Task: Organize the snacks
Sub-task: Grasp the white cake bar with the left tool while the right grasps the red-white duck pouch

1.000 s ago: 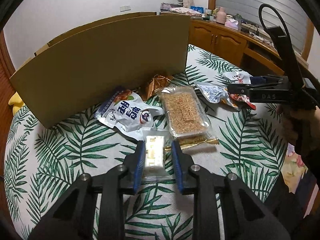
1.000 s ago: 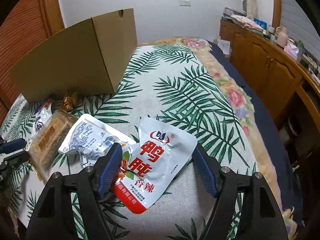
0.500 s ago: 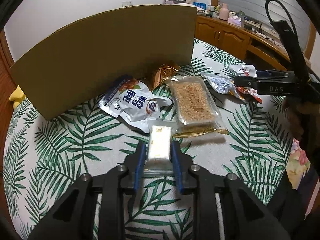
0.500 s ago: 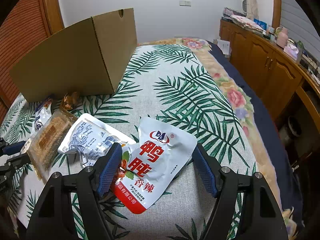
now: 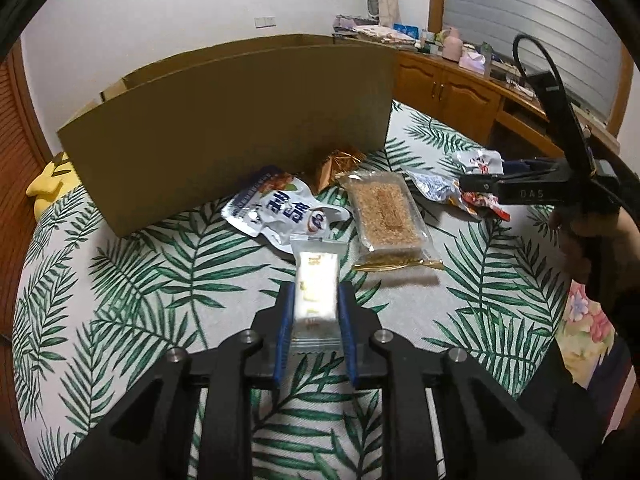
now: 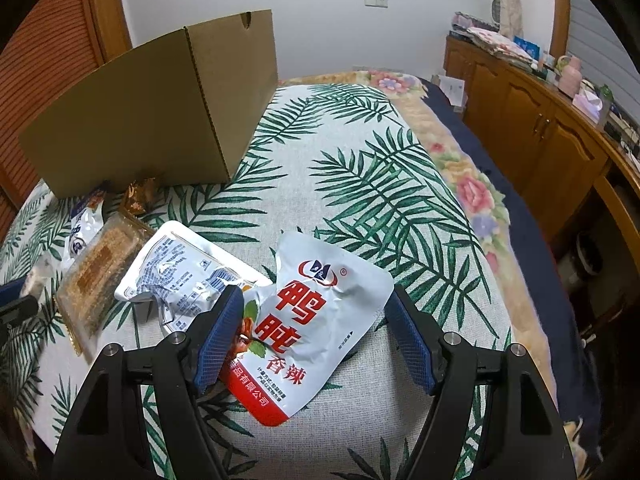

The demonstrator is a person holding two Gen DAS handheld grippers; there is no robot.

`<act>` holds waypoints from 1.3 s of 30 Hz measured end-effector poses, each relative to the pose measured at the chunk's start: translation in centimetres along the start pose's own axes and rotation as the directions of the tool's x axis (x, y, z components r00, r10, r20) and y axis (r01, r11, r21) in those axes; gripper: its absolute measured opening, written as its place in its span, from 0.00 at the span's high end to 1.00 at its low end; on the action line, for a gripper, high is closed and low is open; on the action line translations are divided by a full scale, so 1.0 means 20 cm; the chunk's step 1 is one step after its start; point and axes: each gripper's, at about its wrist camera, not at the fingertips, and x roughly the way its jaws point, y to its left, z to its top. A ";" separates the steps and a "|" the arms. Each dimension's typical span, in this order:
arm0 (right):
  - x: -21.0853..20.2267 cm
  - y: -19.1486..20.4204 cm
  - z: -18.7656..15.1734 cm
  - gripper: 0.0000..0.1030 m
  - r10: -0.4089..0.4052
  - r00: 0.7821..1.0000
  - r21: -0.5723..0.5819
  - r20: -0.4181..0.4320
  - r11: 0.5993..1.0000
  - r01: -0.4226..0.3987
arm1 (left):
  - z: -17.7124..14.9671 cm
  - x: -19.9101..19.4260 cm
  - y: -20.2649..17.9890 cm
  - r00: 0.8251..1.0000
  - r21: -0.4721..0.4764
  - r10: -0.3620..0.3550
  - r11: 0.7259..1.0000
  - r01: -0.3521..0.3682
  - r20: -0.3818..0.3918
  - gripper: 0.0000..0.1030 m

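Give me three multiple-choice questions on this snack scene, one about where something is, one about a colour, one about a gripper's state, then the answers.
1. Where does the clear tray of brown crumbly snack lie?
A. inside the brown cardboard box
B. on the palm-leaf tablecloth in front of the box
C. on the wooden cabinet

2. What colour is the large lettering on the silver pouch between the right gripper's jaws?
A. red
B. green
C. black

3. What is the left gripper doing?
A. open over nothing
B. shut on the small white wrapped snack
C. resting in the box

Answers: B, the tray lies on the cloth; A, the characters are red; B, the blue pads press the packet's sides.
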 end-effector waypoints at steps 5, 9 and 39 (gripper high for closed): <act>-0.01 0.00 -0.01 0.36 -0.012 1.000 -0.027 -0.013 1.000 0.011 | -0.01 -0.04 0.03 1.000 -0.025 -0.008 1.000 0.008 0.017 0.81; -0.04 -0.02 -0.02 0.51 -0.010 1.000 -0.037 -0.025 0.999 0.009 | -0.01 -0.03 0.02 1.000 -0.026 -0.011 1.000 0.012 0.024 0.81; -0.39 0.16 -0.09 0.79 0.171 0.972 -0.032 0.159 0.985 -0.168 | 0.03 -0.13 0.06 0.992 -0.108 0.008 0.994 0.006 0.127 0.81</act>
